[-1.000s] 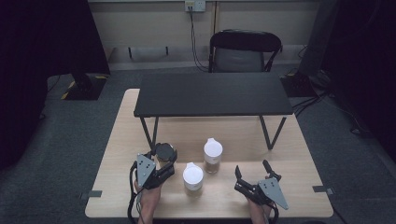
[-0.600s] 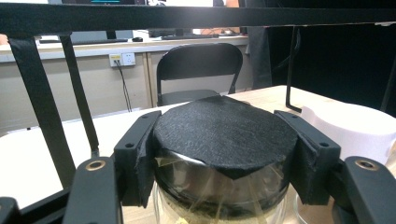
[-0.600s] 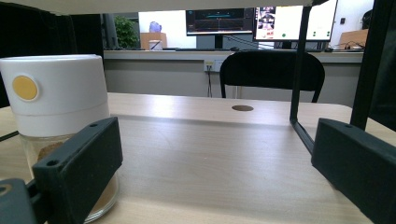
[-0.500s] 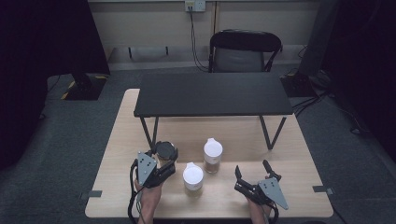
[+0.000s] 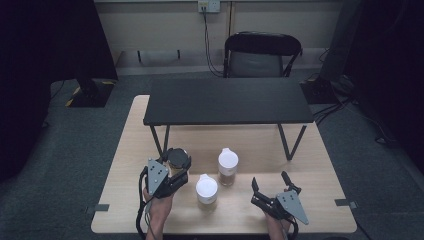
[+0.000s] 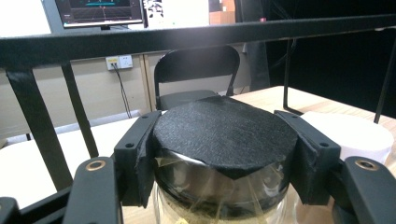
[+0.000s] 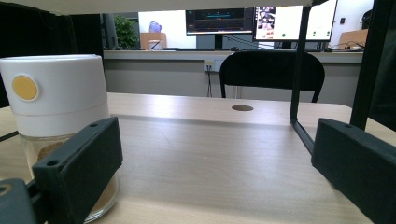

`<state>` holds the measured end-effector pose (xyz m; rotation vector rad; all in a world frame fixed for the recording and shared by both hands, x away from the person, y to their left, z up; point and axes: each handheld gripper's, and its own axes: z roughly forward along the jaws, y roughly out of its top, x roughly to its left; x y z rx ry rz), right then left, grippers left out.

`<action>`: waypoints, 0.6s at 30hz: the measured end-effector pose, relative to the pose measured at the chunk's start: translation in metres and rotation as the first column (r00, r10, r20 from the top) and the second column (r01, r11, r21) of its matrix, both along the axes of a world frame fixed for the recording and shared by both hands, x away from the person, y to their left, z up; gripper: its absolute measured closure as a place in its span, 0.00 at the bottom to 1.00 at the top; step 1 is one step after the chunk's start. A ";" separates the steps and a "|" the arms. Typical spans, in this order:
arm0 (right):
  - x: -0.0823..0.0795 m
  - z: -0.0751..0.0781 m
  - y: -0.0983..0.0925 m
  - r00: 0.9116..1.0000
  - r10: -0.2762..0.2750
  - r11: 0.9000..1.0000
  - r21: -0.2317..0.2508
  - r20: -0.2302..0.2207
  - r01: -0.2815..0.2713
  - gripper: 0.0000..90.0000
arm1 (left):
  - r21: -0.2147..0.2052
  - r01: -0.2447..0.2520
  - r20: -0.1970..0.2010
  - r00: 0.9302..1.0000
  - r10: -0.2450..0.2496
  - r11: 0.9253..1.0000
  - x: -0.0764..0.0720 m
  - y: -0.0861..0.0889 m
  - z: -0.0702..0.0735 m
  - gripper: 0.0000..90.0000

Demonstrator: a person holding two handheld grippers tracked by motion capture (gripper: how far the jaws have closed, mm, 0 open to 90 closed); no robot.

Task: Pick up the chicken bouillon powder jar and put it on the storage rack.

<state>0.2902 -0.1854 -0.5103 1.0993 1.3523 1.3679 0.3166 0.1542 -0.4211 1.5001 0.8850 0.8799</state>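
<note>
Showing pale wood grain on the table, under a matte black shelf on black legs. Wearing a black felt-like lid: the clear glass jar between black jaws at near left. Carrying white caps: two clear jars holding brown powder, one with a round yellow spot. Standing black at the far side: a chair.

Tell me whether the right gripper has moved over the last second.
No. The right gripper sits at the same spot near the wooden table's front edge, right of the nearer white-lidded jar.
</note>
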 end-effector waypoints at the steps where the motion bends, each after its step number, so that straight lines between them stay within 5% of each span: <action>1: 0.000 0.000 0.000 1.000 0.000 1.000 0.000 0.000 0.000 0.01 | 0.001 0.002 0.002 1.000 -0.002 1.000 0.000 0.000 0.001 0.39; 18: 0.000 0.000 0.000 1.000 0.002 1.000 0.000 0.000 -0.002 0.01 | -0.005 0.002 0.036 0.999 -0.002 1.000 0.003 -0.001 0.024 0.39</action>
